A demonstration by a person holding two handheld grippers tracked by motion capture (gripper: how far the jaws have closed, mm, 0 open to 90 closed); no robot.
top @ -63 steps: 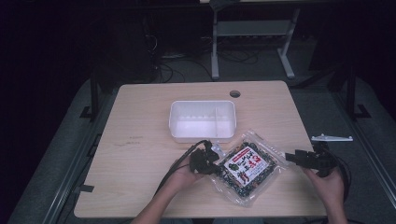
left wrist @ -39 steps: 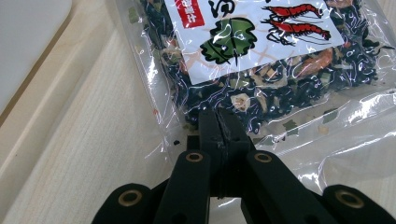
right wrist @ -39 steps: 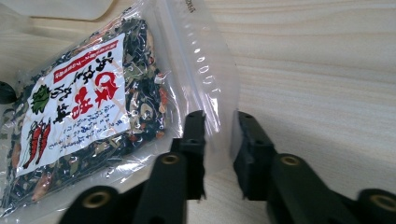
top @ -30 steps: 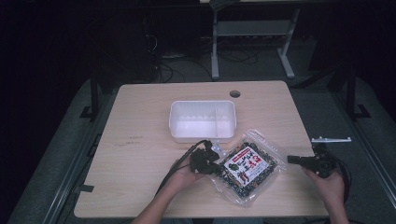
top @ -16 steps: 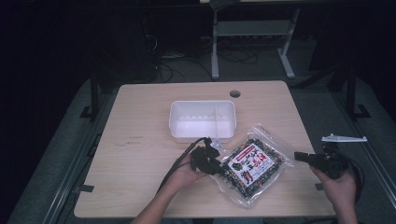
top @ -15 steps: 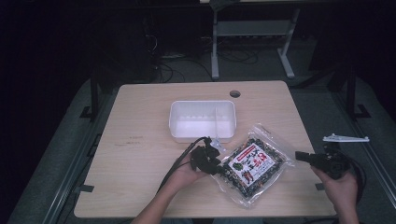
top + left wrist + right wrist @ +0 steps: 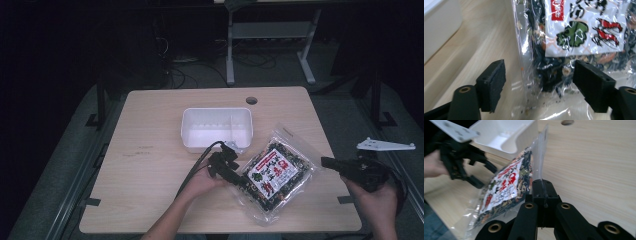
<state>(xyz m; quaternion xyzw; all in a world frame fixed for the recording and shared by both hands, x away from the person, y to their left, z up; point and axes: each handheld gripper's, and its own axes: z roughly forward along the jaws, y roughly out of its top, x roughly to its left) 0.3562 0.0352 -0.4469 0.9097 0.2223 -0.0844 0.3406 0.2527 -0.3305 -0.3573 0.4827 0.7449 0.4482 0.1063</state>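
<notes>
Crinkly plastic snack bag (image 7: 274, 176), lying on the worktop (image 7: 150, 165) beside the white tub (image 7: 216, 129), hangs from the right gripper (image 7: 541, 185) fingers clamped on its edge; left gripper (image 7: 539, 82), fingers just spread wide, should stay clear during lifting.

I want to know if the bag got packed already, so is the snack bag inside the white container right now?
No, in the high view the snack bag lies flat on the table, beside the white container and outside it.
</notes>
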